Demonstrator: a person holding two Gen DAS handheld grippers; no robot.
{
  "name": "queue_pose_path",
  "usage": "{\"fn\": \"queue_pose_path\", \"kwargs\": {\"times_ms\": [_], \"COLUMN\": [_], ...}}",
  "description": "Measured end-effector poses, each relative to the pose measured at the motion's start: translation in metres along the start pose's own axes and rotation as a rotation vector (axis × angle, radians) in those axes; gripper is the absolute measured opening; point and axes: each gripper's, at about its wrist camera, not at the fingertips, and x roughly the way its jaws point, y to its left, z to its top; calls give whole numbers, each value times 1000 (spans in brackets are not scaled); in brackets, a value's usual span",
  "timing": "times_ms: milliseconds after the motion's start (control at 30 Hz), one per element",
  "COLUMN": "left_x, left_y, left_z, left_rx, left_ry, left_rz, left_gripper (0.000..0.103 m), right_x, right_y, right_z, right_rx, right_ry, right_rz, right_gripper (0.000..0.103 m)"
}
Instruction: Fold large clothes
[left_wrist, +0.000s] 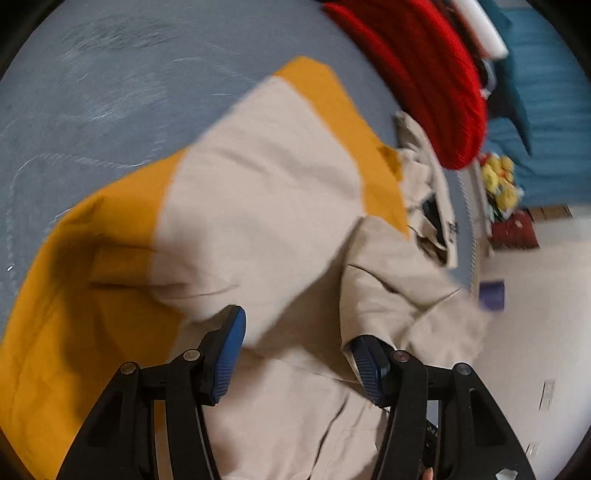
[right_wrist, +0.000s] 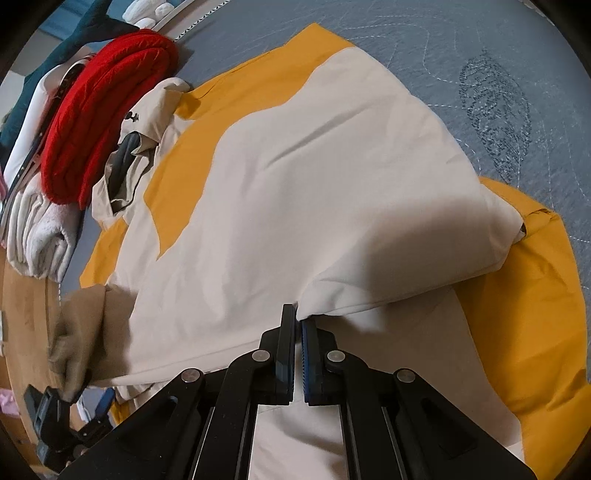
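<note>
A large cream and mustard-yellow jacket (left_wrist: 258, 184) lies spread on the blue-grey quilted bed (left_wrist: 110, 92). My left gripper (left_wrist: 297, 338) hovers over its near part, jaws apart and both blue pads bare. A beige sleeve (left_wrist: 388, 295) laps over the tip of the right finger (left_wrist: 364, 354). In the right wrist view the jacket (right_wrist: 295, 166) has a cream panel folded over. My right gripper (right_wrist: 298, 317) is shut on the edge of that fold. The same sleeve (right_wrist: 77, 332), blurred, hangs at the lower left by the left tool.
Folded red knitwear (right_wrist: 110, 99) and white towels (right_wrist: 40, 229) are stacked along the bed's edge beside the jacket collar (right_wrist: 125, 158). A teal garment (right_wrist: 74, 40) lies behind them. Off the bed are a yellow toy (left_wrist: 498, 184), pale floor (left_wrist: 535, 332) and brown floor (right_wrist: 26, 314).
</note>
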Motion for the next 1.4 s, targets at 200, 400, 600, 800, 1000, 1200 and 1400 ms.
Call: {"fn": "queue_pose_path", "kwargs": {"times_ms": [200, 400, 600, 800, 1000, 1200, 1400], "left_x": [-25, -11, -15, -21, -43, -26, 19], "left_y": [-5, 1, 3, -9, -15, -45, -14], "left_z": [10, 21, 23, 25, 26, 18, 22], "left_rx": [67, 85, 126, 177, 219, 413, 373], "left_ry": [-131, -60, -95, -113, -272, -199, -55], "left_rz": [97, 84, 124, 176, 320, 237, 340], "left_gripper": [49, 47, 6, 12, 15, 15, 15], "right_x": [0, -2, -4, -46, -40, -46, -20], "right_y": [-2, -7, 1, 32, 13, 36, 17], "right_z": [2, 8, -8, -21, -7, -22, 7], "right_rx": [4, 41, 43, -65, 36, -79, -86], "right_ry": [-19, -6, -3, -203, -144, -171, -118], "right_rz": [-52, -41, -52, -37, -15, -28, -58], "right_gripper": [2, 7, 13, 20, 27, 27, 36]}}
